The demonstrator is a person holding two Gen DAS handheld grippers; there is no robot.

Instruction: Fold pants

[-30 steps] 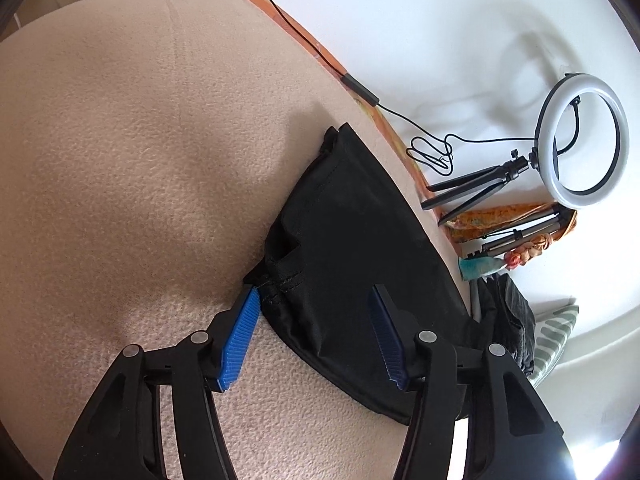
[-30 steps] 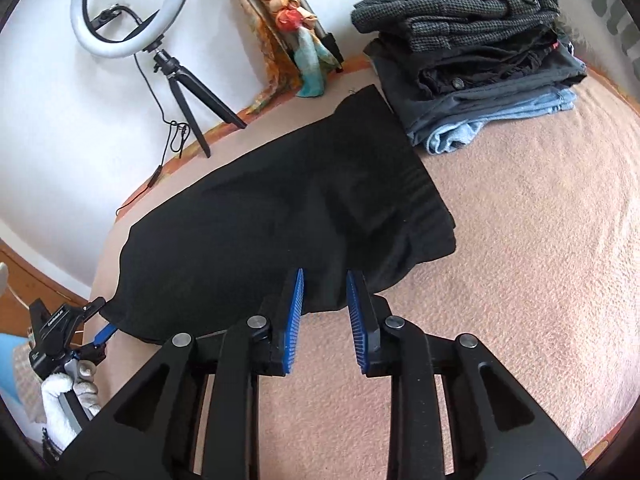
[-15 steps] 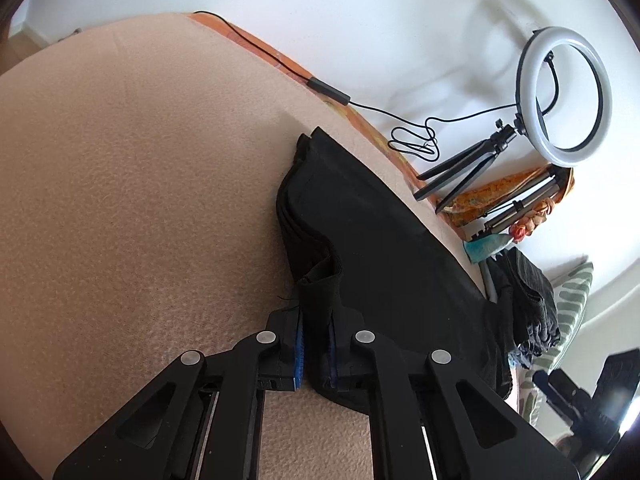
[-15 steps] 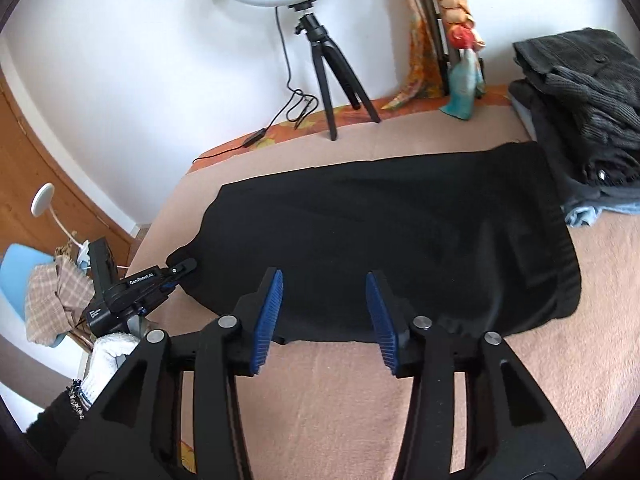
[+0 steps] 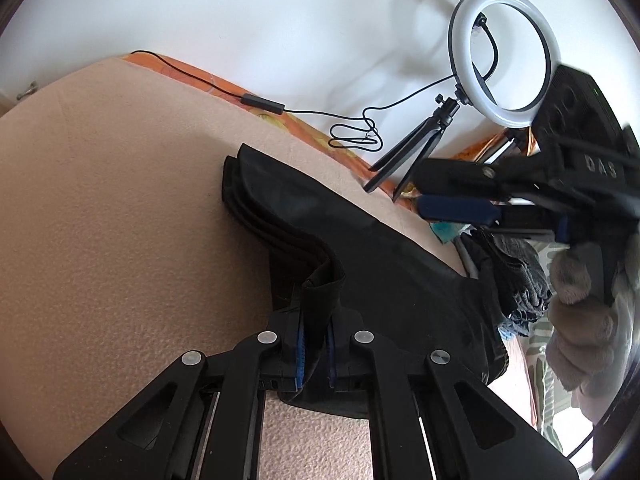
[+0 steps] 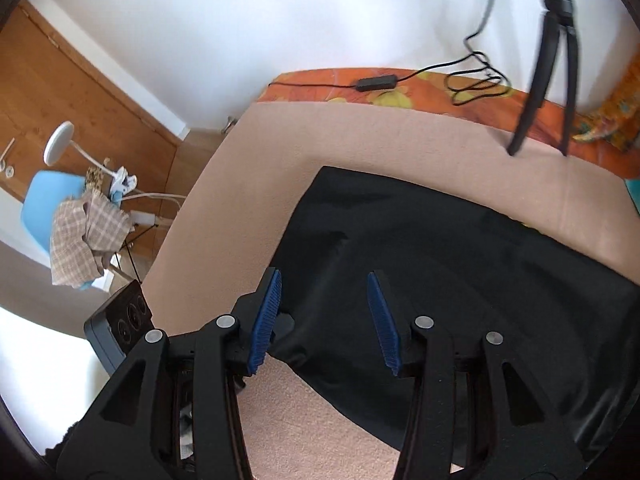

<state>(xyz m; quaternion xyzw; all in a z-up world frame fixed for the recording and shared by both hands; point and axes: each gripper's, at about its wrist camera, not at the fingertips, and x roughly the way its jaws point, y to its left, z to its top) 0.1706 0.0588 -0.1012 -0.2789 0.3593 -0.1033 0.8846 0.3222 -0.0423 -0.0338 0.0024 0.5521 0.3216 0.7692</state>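
Note:
Black pants (image 5: 384,272) lie flat on a peach blanket (image 5: 120,240), running toward the far right. My left gripper (image 5: 316,344) is shut on the near corner of the pants' end and lifts it a little, so the cloth stands up between the blue pads. My right gripper (image 6: 324,316) is open, with its blue fingertips (image 6: 266,312) just over the near edge of the pants (image 6: 460,260) at the same end. It also shows blurred at the right of the left wrist view (image 5: 460,206).
A ring light on a tripod (image 5: 504,52) stands by the white wall, with its cable (image 5: 352,132) on the orange sheet. A stack of folded clothes (image 5: 516,272) sits at the far end. A blue chair with checked cloth (image 6: 76,224) stands beside the bed.
My left gripper shut on the pants' corner and lifted it. My right gripper opened wider and swung from the far end to the left end of the pants.

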